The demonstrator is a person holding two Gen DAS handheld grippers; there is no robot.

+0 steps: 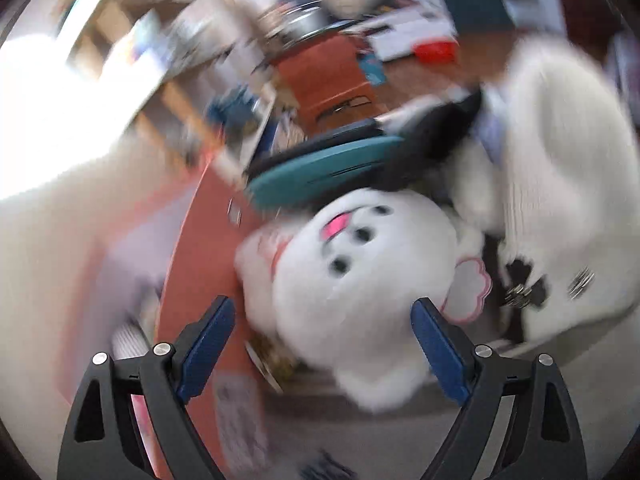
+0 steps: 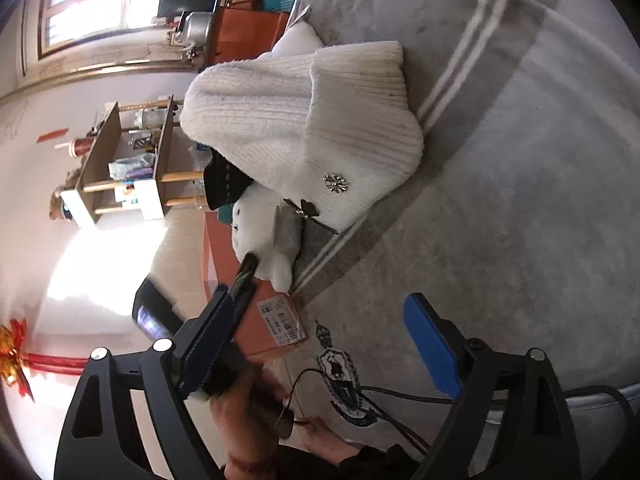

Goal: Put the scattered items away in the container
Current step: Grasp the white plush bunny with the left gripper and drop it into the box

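Observation:
A white plush toy [image 1: 360, 280] with a pink tongue lies in front of my left gripper [image 1: 322, 320], which is open with the plush partly between its blue pads. The left view is blurred by motion. A white knitted hat [image 2: 312, 128] with a metal cross stud lies on the grey blanket [image 2: 500, 200], partly over the plush [image 2: 256, 224]; it shows at right in the left view [image 1: 560, 184]. An orange box [image 2: 272, 328] stands beside the bed; its side shows in the left view [image 1: 200, 264]. My right gripper [image 2: 320, 332] is open and empty above the blanket.
A teal flat object [image 1: 320, 172] and a black item [image 1: 432, 128] lie behind the plush. A wooden shelf [image 2: 128, 160] and an orange cabinet [image 2: 248, 36] stand by the wall. Black cables [image 2: 400, 396] run across the blanket near a hand [image 2: 248, 412].

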